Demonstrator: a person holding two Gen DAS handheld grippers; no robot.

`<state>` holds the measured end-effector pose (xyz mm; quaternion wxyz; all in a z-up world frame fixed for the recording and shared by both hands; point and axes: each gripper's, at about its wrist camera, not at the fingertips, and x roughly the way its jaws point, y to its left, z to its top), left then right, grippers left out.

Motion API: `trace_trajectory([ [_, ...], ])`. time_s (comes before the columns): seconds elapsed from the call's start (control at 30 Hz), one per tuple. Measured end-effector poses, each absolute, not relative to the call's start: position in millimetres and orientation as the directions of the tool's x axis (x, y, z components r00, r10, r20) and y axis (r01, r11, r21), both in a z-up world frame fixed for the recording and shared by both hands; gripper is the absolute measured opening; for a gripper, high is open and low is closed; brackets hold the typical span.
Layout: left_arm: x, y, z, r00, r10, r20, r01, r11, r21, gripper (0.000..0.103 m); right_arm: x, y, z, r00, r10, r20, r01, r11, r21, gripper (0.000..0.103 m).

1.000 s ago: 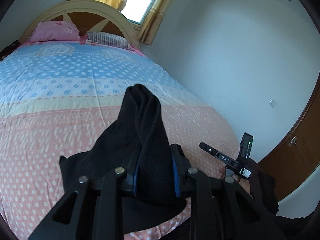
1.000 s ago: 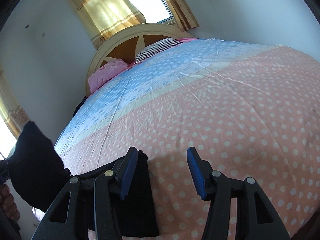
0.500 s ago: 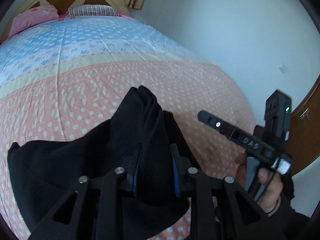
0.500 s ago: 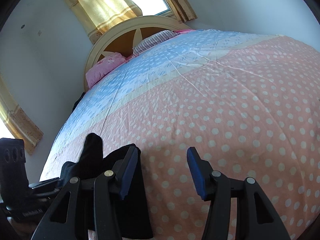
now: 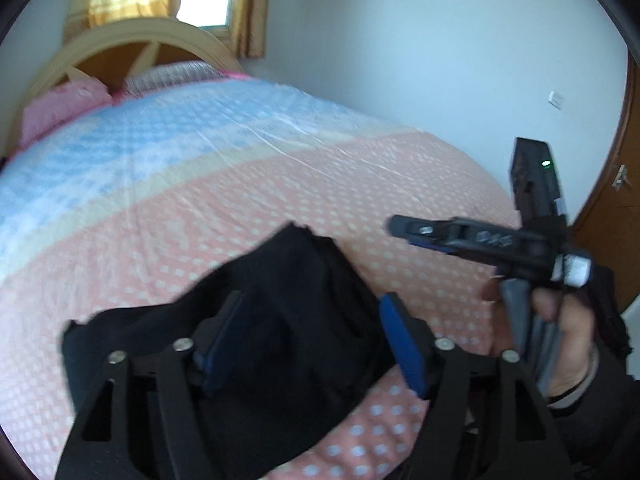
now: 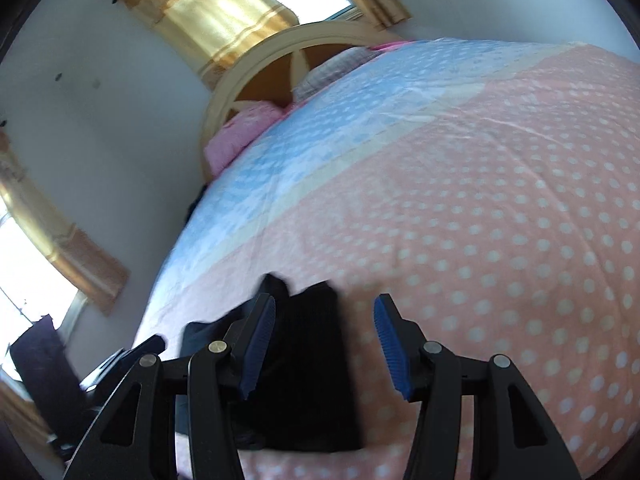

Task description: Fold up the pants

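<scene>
**Pants released on the bed**

Our left tool [image 5: 308, 340] has just been opening; its jaws stand wide, the black pants [image 5: 288, 320] bunched between them, unpinched, lying on the pink dotted bed [image 5: 200, 220]. Our right tool [image 6: 324, 344] gapes too, pants just under its left finger [image 6: 256, 344], nothing gripped.
</scene>
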<state>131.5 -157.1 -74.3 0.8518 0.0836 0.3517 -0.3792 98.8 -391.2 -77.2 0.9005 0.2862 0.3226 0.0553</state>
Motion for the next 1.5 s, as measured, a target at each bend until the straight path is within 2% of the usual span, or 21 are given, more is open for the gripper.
trace_trajectory([
  [0.03,130.6,-144.8,-73.1,0.5,-0.571,-0.651,0.687,0.719,-0.103,0.082,100.4,-381.3,-73.6,0.771,0.303,-0.56,0.067,0.835,0.546,0.059],
  [0.07,131.1,-132.0,-74.0,0.536,-0.544,-0.645,0.662,0.745,-0.079,0.084,101.6,-369.6,-72.0,0.753,0.315,-0.578,0.055,0.845,0.532,0.07],
  [0.1,132.2,-118.5,-76.4,0.57,-0.511,-0.643,0.632,0.773,-0.055,0.088,102.3,-361.4,-72.5,0.743,0.326,-0.585,0.044,0.848,0.528,0.075],
  [0.23,145.3,-81.7,-94.1,0.627,-0.416,-0.659,0.53,0.848,-0.032,0.089,107.6,-326.4,-85.7,0.676,0.367,-0.639,-0.004,0.869,0.494,0.075],
  [0.33,155.0,-53.5,-109.3,0.62,-0.397,-0.676,0.457,0.884,-0.1,0.089,111.3,-314.7,-96.7,0.646,0.348,-0.679,0.008,0.887,0.462,0.075],
  [0.37,157.0,-50.0,-114.0,0.623,-0.388,-0.679,0.44,0.892,-0.105,0.089,111.5,-315.9,-100.1,0.646,0.34,-0.683,0.026,0.885,0.465,0.07],
  [0.4,158.2,-47.4,-117.4,0.625,-0.38,-0.682,0.426,0.898,-0.109,0.089,111.2,-317.4,-101.2,0.647,0.34,-0.683,0.03,0.883,0.468,0.045],
  [0.47,159.2,-42.4,-122.4,0.621,-0.38,-0.685,0.413,0.902,-0.125,0.089,110.0,-320.1,-100.0,0.641,0.34,-0.688,0.024,0.887,0.461,0.016],
  [0.57,158.6,-42.7,-123.9,0.616,-0.392,-0.683,0.421,0.897,-0.135,0.089,99.4,-330.4,-92.2,0.664,0.361,-0.655,0.003,0.875,0.485,0.015],
  [0.67,155.5,-43.9,-124.3,0.621,-0.399,-0.675,0.436,0.891,-0.126,0.089,90.8,-342.1,-96.0,0.67,0.334,-0.663,0.025,0.882,0.47,0.015],
  [0.83,161.3,-45.9,-132.2,0.622,-0.395,-0.676,0.434,0.893,-0.123,0.089,99.5,-356.3,-123.4,0.618,0.375,-0.691,0.048,0.86,0.509,0.018],
  [0.93,165.8,-48.8,-144.2,0.605,-0.38,-0.699,0.429,0.896,-0.116,0.089,101.7,-364.8,-124.7,0.61,0.413,-0.676,0.055,0.829,0.556,0.029],
  [1.0,166.1,-48.6,-150.8,0.599,-0.372,-0.709,0.429,0.897,-0.108,0.089,96.0,-368.5,-110.3,0.657,0.294,-0.695,0.106,0.876,0.471,0.053],
  [1.07,164.7,-44.9,-150.1,0.6,-0.38,-0.704,0.425,0.897,-0.123,0.089,88.7,-367.2,-91.4,0.726,0.196,-0.659,0.122,0.906,0.405,0.053],
  [1.1,164.6,-42.9,-148.5,0.604,-0.382,-0.7,0.421,0.898,-0.127,0.089,86.3,-362.1,-79.2,0.76,0.21,-0.615,0.077,0.91,0.407,0.053],
  [1.27,165.0,-38.8,-148.6,0.624,-0.36,-0.694,0.403,0.909,-0.109,0.093,104.1,-329.4,-65.8,0.75,0.411,-0.518,-0.149,0.868,0.473,0.053],
  [1.3,165.2,-38.8,-149.3,0.623,-0.358,-0.695,0.402,0.909,-0.108,0.093,113.8,-325.7,-75.0,0.73,0.43,-0.531,-0.152,0.86,0.487,0.053],
  [1.4,164.7,-38.8,-150.2,0.629,-0.342,-0.698,0.395,0.914,-0.091,0.098,133.6,-330.7,-107.6,0.687,0.332,-0.646,-0.012,0.894,0.447,0.054],
  [1.5,167.2,-38.1,-152.2,0.624,-0.337,-0.705,0.399,0.913,-0.084,0.101,131.9,-331.7,-110.7,0.691,0.367,-0.623,-0.06,0.888,0.457,0.054],
])
